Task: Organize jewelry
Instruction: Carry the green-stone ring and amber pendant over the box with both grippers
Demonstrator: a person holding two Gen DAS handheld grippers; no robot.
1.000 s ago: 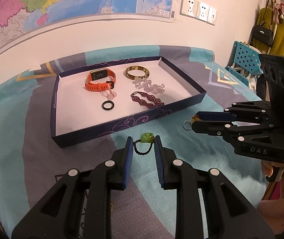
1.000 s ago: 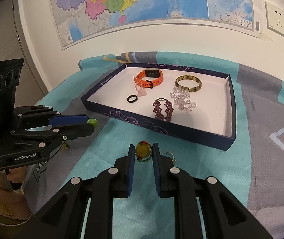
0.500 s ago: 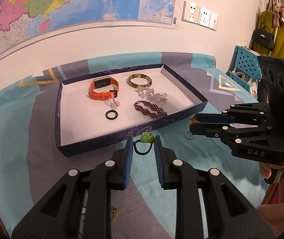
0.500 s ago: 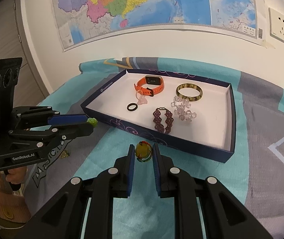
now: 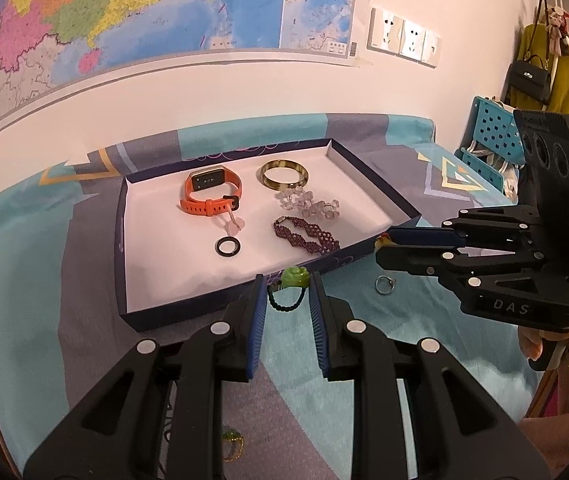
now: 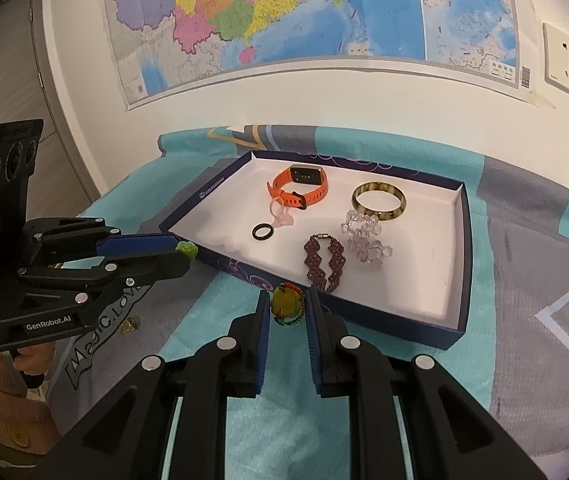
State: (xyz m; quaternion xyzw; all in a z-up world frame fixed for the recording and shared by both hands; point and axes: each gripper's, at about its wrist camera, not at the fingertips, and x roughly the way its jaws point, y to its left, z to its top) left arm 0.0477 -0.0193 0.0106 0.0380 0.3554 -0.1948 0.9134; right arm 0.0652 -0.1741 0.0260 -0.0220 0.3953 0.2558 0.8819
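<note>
**Two hand-held tongs, each carrying a ring, before a jewelry tray**

A bench draped in a teal-and-grey patterned cloth (image 5: 84, 264) stands against a pale wall bearing a coloured map (image 5: 156, 12) and white wall sockets (image 5: 404, 42). On the cloth lies a shallow navy cardboard tray with a white floor (image 5: 164, 264). It contains an orange silicone-strap watch (image 5: 212, 194), a glossy olive bangle (image 5: 284, 174), a clear faceted-bead bracelet (image 5: 312, 204), a dark purple beaded bracelet (image 5: 306, 234), a plain black ring (image 5: 228, 247) and a translucent pink ring (image 5: 233, 222).

Both tongs point obliquely downward toward the tray's near wall. The left tongs (image 5: 286, 298), with ribbed blue pads, are closed on a black beaded ring topped by a green carved stone (image 5: 290, 284). Its housing reads "GenRobot.AI" in the right wrist view.

The right tongs (image 6: 286, 306) are clamped on a multicoloured beaded ring with a yellow stone (image 6: 287, 304). Its housing reads "DAS", and a hand (image 5: 556, 340) in a ribbed sleeve grips its handle.

A silver ring (image 5: 384, 284) rests on the cloth beside the tray. Cloth lettering is only partly legible.
</note>
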